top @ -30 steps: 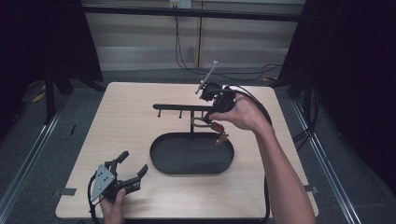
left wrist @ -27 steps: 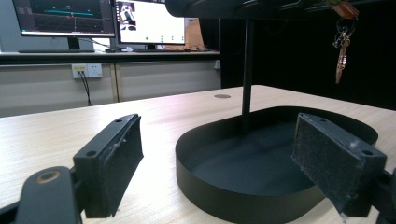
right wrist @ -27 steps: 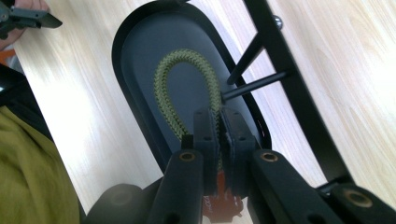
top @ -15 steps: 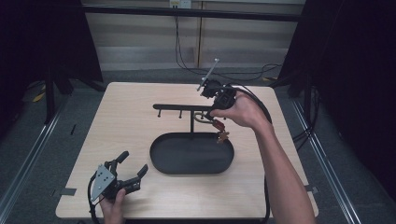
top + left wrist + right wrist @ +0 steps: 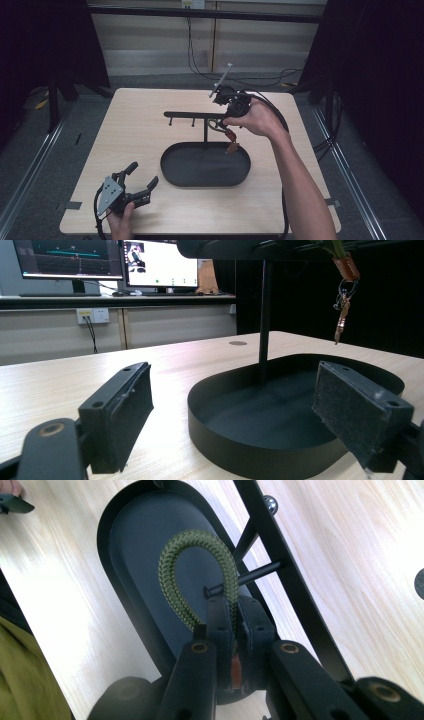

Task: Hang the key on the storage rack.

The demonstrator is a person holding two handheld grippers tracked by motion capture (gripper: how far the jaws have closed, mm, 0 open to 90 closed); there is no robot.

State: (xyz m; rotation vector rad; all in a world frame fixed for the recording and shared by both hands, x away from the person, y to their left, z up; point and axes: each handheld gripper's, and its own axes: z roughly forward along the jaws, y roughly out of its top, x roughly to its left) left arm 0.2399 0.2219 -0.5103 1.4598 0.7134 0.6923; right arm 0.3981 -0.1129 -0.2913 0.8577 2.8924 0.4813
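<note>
- While my right gripper (image 5: 234,614) pinches the green cord loop (image 5: 196,570) shut, its keys (image 5: 232,146) dangle over the black tray (image 5: 172,172).
- Loop mouth sits at a rack peg (image 5: 245,579); I judge: slide it fully over the tip before letting go.
- My left gripper (image 5: 142,182), jaws spread, rests empty near the table's front edge.

obstacles: black tray (image 5: 172,176) mid-table, its post (image 5: 205,131) and peg bar (image 5: 187,114) above | right gripper (image 5: 227,119) with olive cord loop (image 5: 197,562) at bar's right end | free: bare table (image 5: 135,130) left of tray; left gripper (image 5: 141,182) spread near tray's front-left
</note>
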